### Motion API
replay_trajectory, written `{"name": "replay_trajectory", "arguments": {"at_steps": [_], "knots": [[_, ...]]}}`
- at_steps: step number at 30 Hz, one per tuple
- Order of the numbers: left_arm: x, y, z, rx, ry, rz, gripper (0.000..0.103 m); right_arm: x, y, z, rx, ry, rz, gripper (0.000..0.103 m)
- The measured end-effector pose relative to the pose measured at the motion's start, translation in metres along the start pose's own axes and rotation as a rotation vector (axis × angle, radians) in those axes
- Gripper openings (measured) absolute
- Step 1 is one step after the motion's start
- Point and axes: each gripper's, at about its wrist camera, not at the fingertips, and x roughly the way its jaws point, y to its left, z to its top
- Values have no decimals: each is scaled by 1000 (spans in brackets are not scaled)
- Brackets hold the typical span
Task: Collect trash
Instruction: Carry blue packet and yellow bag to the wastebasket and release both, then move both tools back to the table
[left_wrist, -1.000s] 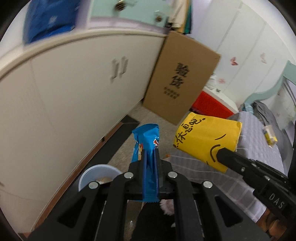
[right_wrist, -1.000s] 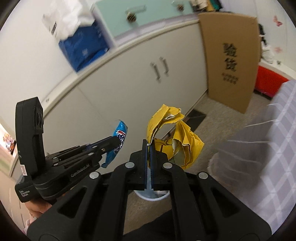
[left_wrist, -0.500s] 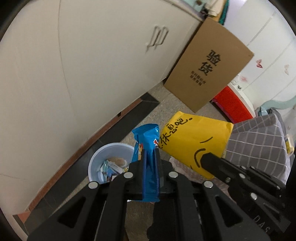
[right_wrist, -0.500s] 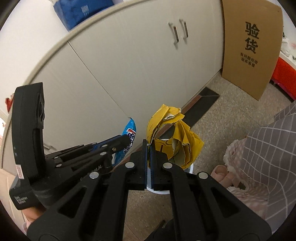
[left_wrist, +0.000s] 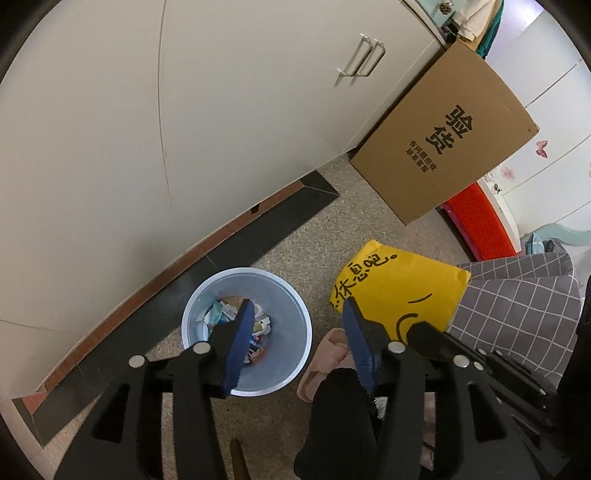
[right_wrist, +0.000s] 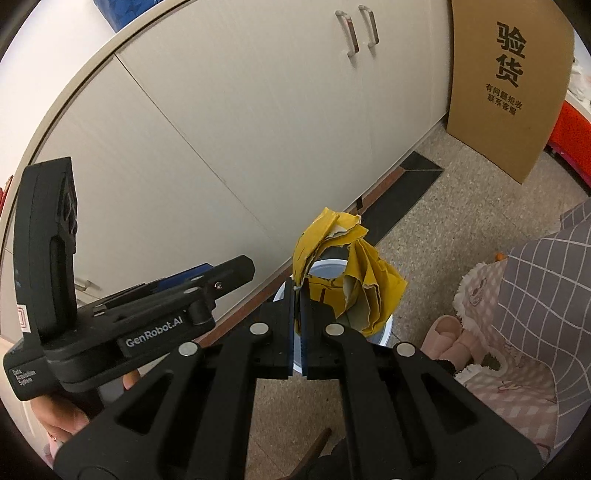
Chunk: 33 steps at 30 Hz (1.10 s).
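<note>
Left gripper (left_wrist: 297, 314) has just been opening: jaws now apart, nothing between them, hanging over the light blue trash bin (left_wrist: 299, 332) on the speckled floor (left_wrist: 314, 236). Bin already holds mixed wrappers (left_wrist: 236, 314) at the bottom. Right gripper (right_wrist: 297, 295) clamped tight on a torn yellow paper bag (right_wrist: 373, 291), black handwriting-style print on it; the bag hangs off the fingertips just beside and above the bin rim, not in it. Bin sits close to the white cabinet (left_wrist: 221, 129) base. Brown cardboard box (left_wrist: 443, 147) leans against the cabinet further along. Pink slippers (right_wrist: 447, 339) and a grey checked cloth (left_wrist: 524, 306) sit near the bin.
</note>
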Motion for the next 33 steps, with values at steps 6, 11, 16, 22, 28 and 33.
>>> {"name": "replay_trajectory", "arguments": {"at_steps": [6, 11, 16, 22, 28, 33], "knots": [[-1, 5, -2, -12, 0, 2, 51, 9, 3, 3, 2, 10, 4, 2], [-4, 12, -1, -30, -7, 8, 53, 15, 7, 7, 8, 10, 20, 3], [-8, 23, 0, -51, -18, 19, 55, 20, 11, 8, 14, 0, 50, 4], [-14, 29, 0, -73, -36, 49, 57, 19, 4, 10, 56, -27, 44, 47], [-18, 33, -1, -83, -41, 53, 59, 8, -3, 6, 65, -48, 30, 51], [-24, 20, -3, -64, -49, 44, 59, -9, -9, 1, 68, -70, 20, 51]]}}
